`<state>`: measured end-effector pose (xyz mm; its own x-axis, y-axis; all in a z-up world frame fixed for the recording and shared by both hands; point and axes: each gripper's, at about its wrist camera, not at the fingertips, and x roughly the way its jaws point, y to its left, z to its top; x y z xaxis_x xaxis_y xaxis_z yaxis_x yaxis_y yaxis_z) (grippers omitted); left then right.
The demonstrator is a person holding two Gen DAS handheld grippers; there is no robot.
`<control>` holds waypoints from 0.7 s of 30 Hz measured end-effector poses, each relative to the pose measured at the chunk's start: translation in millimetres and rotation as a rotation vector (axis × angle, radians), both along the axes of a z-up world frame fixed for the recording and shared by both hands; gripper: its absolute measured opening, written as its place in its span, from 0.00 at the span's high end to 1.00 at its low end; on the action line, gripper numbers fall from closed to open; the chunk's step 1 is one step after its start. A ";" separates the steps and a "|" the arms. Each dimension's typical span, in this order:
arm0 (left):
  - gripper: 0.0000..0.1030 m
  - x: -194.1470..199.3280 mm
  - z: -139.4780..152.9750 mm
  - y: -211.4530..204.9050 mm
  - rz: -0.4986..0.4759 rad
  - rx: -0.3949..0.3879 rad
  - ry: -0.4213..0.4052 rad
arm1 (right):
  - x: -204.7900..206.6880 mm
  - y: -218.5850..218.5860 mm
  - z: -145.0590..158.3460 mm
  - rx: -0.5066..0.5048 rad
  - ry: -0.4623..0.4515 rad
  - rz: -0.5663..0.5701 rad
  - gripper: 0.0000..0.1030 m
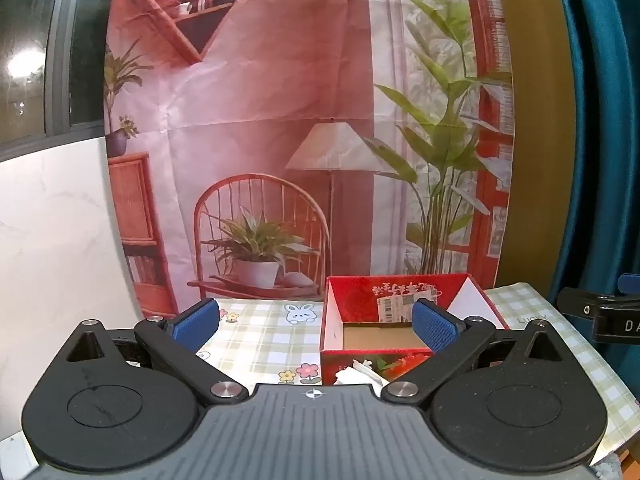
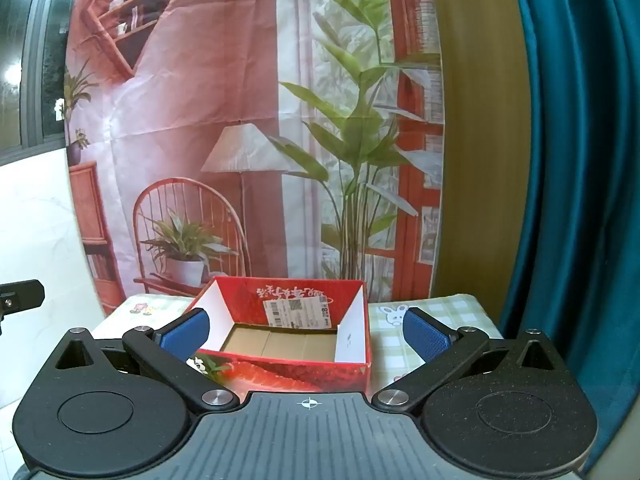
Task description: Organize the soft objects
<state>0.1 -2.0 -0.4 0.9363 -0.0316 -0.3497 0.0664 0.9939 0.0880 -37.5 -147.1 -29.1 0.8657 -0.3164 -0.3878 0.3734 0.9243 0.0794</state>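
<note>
An open red cardboard box (image 1: 362,294) with a white barcode label stands on the checked tablecloth (image 1: 256,332); its brown floor looks empty. It also shows in the right wrist view (image 2: 296,296). My left gripper (image 1: 316,326) is open and empty, level with the box's near left corner. My right gripper (image 2: 306,334) is open and empty, straddling the box's front wall. No soft object shows clearly; something white (image 1: 354,374) sits at the box's front face, partly hidden by the gripper body.
A printed room backdrop (image 1: 280,120) hangs right behind the table. A teal curtain (image 2: 580,160) hangs on the right. The other gripper's black body (image 1: 600,314) shows at the right edge. The table's right edge (image 1: 616,384) is close.
</note>
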 end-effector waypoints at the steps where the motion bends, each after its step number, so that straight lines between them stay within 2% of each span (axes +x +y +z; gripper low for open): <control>1: 0.00 5.4 1.1 8.3 0.008 -0.029 0.019 | 0.1 0.0 -0.1 0.001 0.002 0.000 0.00; 21: 0.00 -0.7 1.5 6.2 -0.007 -0.018 0.015 | -0.3 -0.5 -1.0 -0.003 0.000 0.000 0.00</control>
<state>-0.6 4.2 1.1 0.9308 -0.0447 -0.3628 0.0748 0.9948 0.0692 -37.9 -147.5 -30.1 0.8655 -0.3179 -0.3872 0.3736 0.9245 0.0761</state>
